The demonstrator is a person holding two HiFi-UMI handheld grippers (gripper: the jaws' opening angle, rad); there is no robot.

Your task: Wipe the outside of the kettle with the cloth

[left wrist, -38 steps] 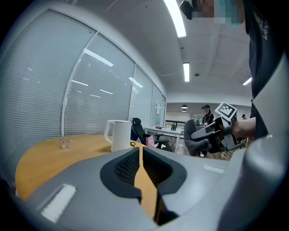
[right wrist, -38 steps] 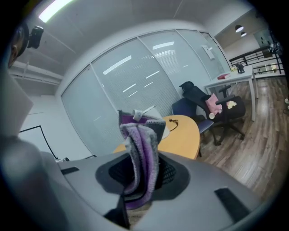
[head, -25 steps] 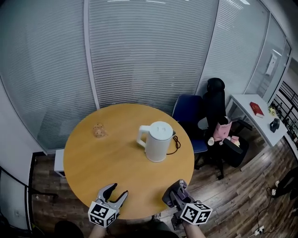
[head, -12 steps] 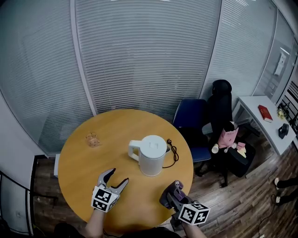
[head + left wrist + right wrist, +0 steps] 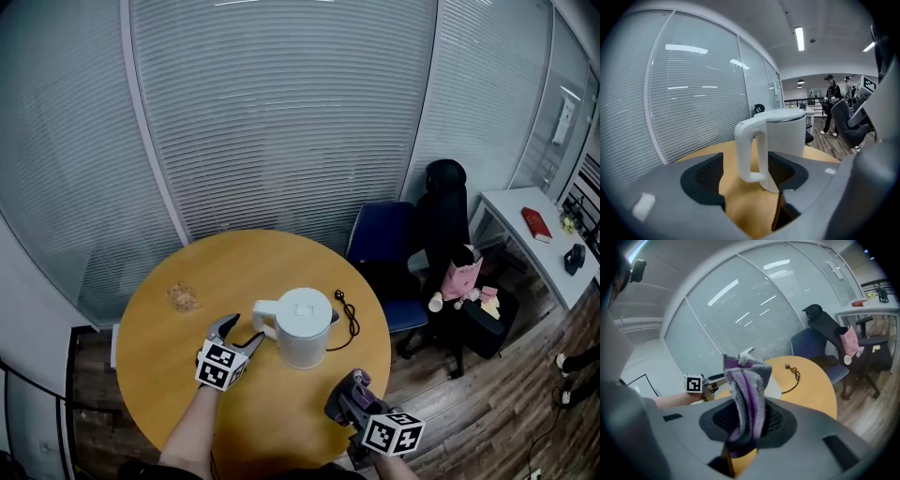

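Two tongs, two different states. Left tongs (image 5: 240, 333) spread fully, just now opened wider, pads pressing on nothing. Framed in their gap: the white handle (image 5: 750, 150) of the kettle (image 5: 306, 328), upright, right at the tips; hard to say whether already between the pads. Right tongs (image 5: 745, 423) pinched shut on the purple-grey cloth (image 5: 747, 392), a fold standing up above the pads and a tail hanging below.

Outward from there: kettle upright near the middle of the round table (image 5: 281, 412), lid on, handle turned toward the left tongs, black cord (image 5: 349, 315) trailing off its far right side. Right tongs well back, out over the table's near edge, kettle body ahead and a little left of them, well apart.

Probably the crux of the coming move: handle's long axis vertical and dead ahead of the left tongs, spread level across it, so a short push forward and a squeeze for steadying. Left hand far nearer; cloth side yet to cross the bare wood to reach the kettle's wall. No wiping begun.
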